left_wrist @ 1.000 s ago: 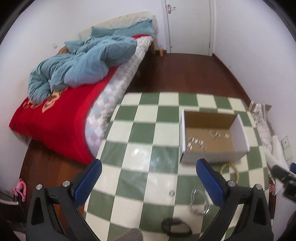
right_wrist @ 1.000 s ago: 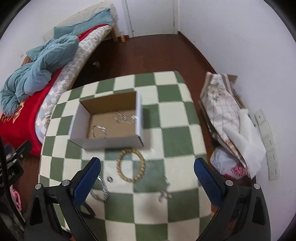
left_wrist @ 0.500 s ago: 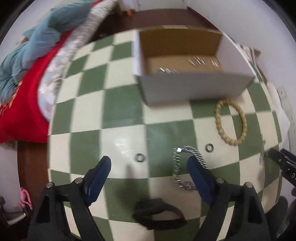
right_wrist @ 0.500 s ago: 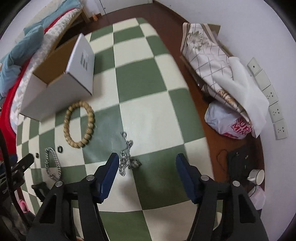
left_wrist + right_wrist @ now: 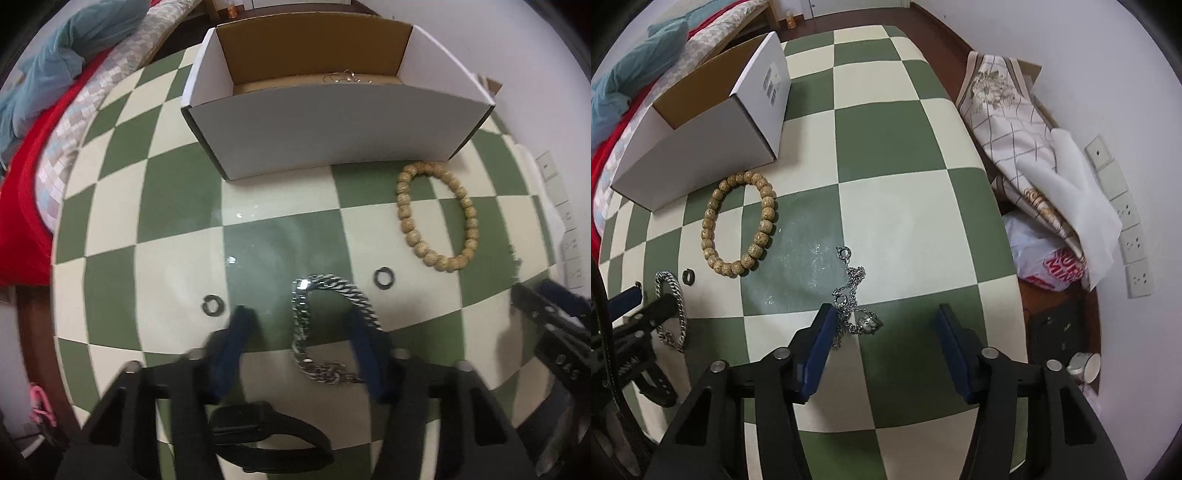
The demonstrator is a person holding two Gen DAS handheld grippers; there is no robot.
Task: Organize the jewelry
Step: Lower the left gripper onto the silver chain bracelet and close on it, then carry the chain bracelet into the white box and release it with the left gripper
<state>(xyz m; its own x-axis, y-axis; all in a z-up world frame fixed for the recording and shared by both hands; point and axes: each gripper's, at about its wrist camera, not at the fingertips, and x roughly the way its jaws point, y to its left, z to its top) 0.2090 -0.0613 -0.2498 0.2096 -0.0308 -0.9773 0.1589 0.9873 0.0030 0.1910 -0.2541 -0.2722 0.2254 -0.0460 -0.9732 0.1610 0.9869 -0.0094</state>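
A silver chain bracelet [image 5: 325, 325] lies on the checked table between the open fingers of my left gripper [image 5: 301, 317]; it also shows in the right wrist view [image 5: 674, 306]. A thin silver necklace with a pendant [image 5: 851, 299] lies at the left finger of my open right gripper [image 5: 886, 314]. A wooden bead bracelet [image 5: 436, 218] [image 5: 738, 225] lies in front of the white cardboard box [image 5: 332, 122] [image 5: 701, 140], which holds some jewelry. Two small dark rings [image 5: 384, 276] [image 5: 211, 305] lie beside the chain bracelet.
A black band [image 5: 273, 443] lies under my left gripper. The green and cream table [image 5: 886, 133] ends at the right, with bags and cloth [image 5: 1027, 147] on the floor. A bed with red cover [image 5: 26, 206] is at the left.
Both grippers have come down close to the table. The left one now straddles the chain bracelet and the right one has reached the necklace. Both have narrowed a little.
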